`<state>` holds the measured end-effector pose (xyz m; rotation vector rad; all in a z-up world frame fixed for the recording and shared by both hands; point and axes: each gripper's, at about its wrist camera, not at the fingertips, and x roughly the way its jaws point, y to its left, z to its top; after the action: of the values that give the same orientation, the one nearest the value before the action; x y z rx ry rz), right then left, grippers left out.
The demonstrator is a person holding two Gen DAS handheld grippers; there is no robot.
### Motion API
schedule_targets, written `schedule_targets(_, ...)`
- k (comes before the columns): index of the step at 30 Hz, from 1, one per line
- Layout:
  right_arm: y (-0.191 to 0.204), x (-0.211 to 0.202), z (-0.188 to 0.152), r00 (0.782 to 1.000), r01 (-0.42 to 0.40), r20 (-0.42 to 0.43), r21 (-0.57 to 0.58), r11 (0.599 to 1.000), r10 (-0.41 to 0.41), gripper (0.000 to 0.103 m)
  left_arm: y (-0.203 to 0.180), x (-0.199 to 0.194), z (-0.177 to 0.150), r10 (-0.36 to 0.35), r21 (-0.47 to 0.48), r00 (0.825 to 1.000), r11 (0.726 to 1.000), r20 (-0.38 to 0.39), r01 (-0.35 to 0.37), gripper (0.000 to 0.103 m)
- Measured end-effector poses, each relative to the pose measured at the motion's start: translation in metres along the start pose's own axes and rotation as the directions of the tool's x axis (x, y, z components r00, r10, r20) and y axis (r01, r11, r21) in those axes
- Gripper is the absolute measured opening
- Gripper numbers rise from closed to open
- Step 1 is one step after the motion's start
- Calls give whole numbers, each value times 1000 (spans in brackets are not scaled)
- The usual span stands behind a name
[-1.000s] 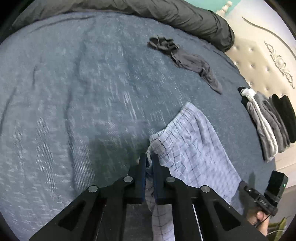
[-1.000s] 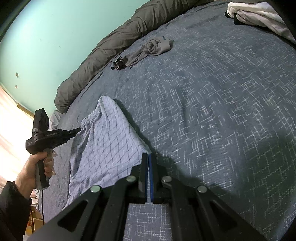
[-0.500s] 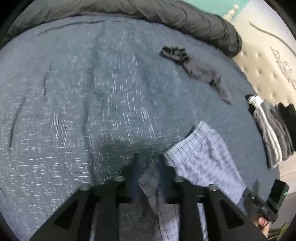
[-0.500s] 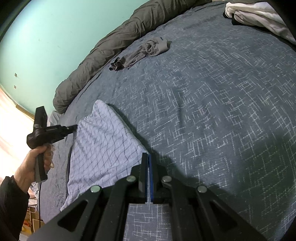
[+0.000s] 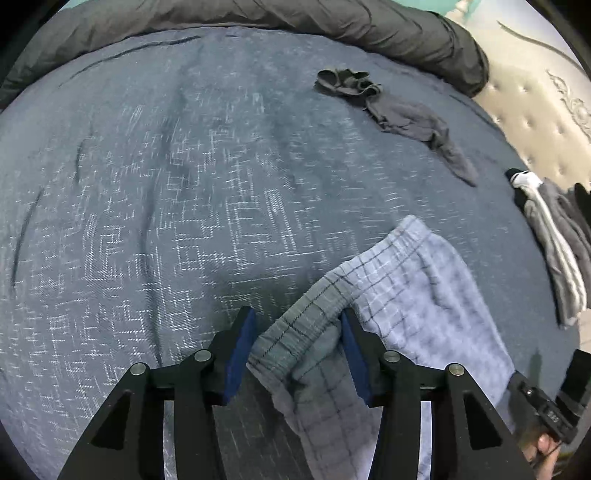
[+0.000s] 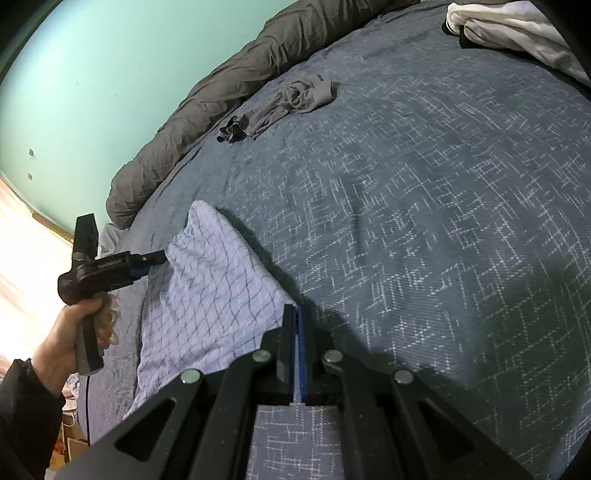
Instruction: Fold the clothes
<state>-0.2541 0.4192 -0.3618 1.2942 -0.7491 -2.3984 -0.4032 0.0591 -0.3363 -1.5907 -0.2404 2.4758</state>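
Light blue checked shorts (image 5: 410,291) lie on the dark blue bedspread (image 5: 184,206). My left gripper (image 5: 297,325) is open, its jaws spread wide, with the shorts' waistband corner lying loose between them. In the right wrist view the shorts (image 6: 210,291) spread left of my right gripper (image 6: 295,317), which is shut on their corner. The left gripper (image 6: 153,258) shows there too, held in a hand at the shorts' far edge.
A crumpled grey garment (image 5: 399,114) lies further up the bed, also in the right wrist view (image 6: 288,99). A rolled grey duvet (image 5: 295,18) runs along the far edge. Folded clothes (image 5: 554,236) are stacked by the tufted headboard (image 5: 535,110). White cloth (image 6: 517,29) lies top right.
My left gripper was shut on the waistband a second ago and has opened wide, letting the shorts go. The right gripper stays shut on its corner.
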Motion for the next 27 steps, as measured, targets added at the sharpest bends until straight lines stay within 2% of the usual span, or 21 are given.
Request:
schedule_targets(4, -3, -1, 1, 1000, 6, -5, 9, 1000, -6, 1, 3, -25, -2, 21, -8, 997, 1000, 74, -21, 51)
schedule_targets(9, -4, -1, 0, 1000, 7, -3, 17, 1000, -7, 1, 20, -57, -18, -33, -83, 994, 996, 105, 42, 54)
schedule_targets(10, -4, -1, 0, 1000, 6, -3, 20, 1000, -6, 1, 21, -60, -24, -39, -94, 994, 994, 104, 49, 58)
schedule_targets(15, -2, 0, 0, 1000, 8, 2, 29, 1000, -8, 1, 26, -58, -49, -77, -101, 996, 992, 47, 81, 58)
schedule_targets(18, -2, 2, -1, 1000, 17, -4, 25, 1000, -17, 2, 31, -42, -56, -153, -152, 988, 977, -1, 151, 58)
schedule_targets(22, -3, -2, 0, 999, 51, 9, 24, 998, -51, 2, 36, -36, -57, -183, -186, 983, 966, -2, 180, 58)
schedule_targets(25, -7, -2, 0, 999, 53, 12, 38, 998, -53, 2, 39, -30, -55, -225, -219, 974, 951, -8, 217, 58)
schedule_targets(27, -5, -1, 1, 999, 52, 11, 30, 998, -52, 2, 39, -28, -55, -227, -220, 974, 951, -11, 219, 58)
